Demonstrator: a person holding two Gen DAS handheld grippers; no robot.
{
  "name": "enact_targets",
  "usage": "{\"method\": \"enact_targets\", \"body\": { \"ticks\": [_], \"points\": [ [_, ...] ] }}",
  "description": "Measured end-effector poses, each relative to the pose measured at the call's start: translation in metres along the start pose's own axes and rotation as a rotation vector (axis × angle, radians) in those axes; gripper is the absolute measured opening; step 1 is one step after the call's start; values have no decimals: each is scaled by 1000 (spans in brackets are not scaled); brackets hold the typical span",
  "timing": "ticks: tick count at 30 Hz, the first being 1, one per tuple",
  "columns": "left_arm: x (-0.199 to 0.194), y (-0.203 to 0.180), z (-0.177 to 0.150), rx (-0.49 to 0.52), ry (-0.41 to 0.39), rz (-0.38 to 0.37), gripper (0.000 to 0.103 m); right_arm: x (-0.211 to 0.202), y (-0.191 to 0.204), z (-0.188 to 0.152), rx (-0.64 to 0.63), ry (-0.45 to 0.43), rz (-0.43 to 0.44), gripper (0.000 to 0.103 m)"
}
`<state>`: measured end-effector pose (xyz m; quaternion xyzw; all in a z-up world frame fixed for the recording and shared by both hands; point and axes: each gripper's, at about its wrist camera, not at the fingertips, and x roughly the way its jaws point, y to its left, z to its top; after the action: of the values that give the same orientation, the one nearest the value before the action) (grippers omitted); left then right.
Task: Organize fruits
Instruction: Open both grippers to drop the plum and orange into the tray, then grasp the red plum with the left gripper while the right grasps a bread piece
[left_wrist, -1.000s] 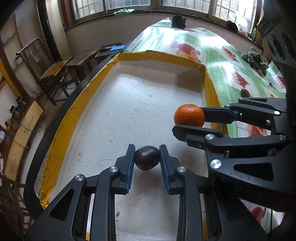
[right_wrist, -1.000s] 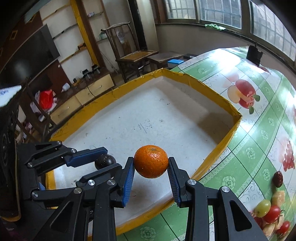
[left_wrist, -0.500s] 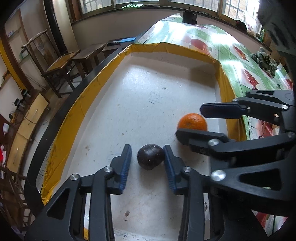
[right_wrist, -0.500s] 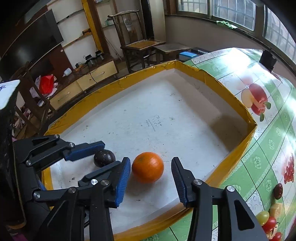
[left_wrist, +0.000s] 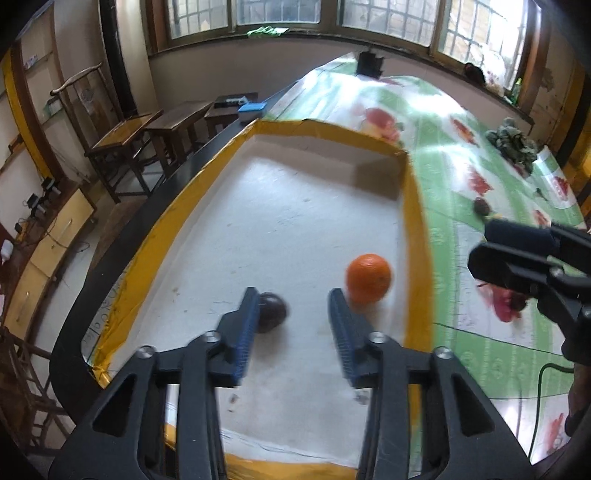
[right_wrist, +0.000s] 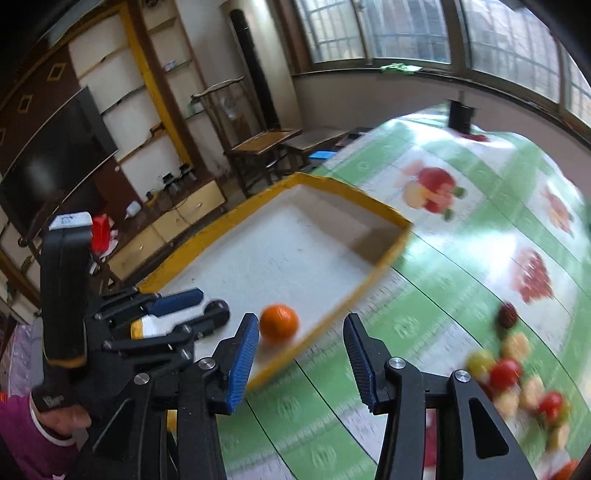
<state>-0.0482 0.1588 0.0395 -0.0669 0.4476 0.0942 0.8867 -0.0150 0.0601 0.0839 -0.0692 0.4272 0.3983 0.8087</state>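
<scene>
Orange on tray floor, beyond right gripper; jaws apart, just opened, empty.

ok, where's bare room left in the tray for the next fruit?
Free: the far half of the tray, white floor up to the far yellow wall, and the strip along its left wall. Crowded: the near end, where the orange and dark fruit lie by the open left gripper.

left gripper jaws apart, right gripper likewise
</scene>
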Motion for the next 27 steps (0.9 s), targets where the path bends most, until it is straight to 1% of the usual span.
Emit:
{"method": "enact_targets", "body": {
  "ticks": [1,2,7,15,21,27],
  "points": [
    [-3,-3,0,1,-8,-11,59,-7,-4,-6,16,-9,-9,47],
    [-7,-7,0,3,-21,-27,62,-14,-7,-11,28,-16,-11,47],
    [-16,-32,0,44,-33,-64,61,-46,-31,-44,103,-43,-57,47],
    [-18,-77,-5,123,-11,-149,61,-89,-78,-104,244,-44,-157,48],
    [-7,-122,-12,206,29,-222,61,-102,-104,-137,310,-27,-204,48],
    [12,-164,-18,272,69,-290,61,-108,-120,-154,343,-24,-215,48]
  ]
}}
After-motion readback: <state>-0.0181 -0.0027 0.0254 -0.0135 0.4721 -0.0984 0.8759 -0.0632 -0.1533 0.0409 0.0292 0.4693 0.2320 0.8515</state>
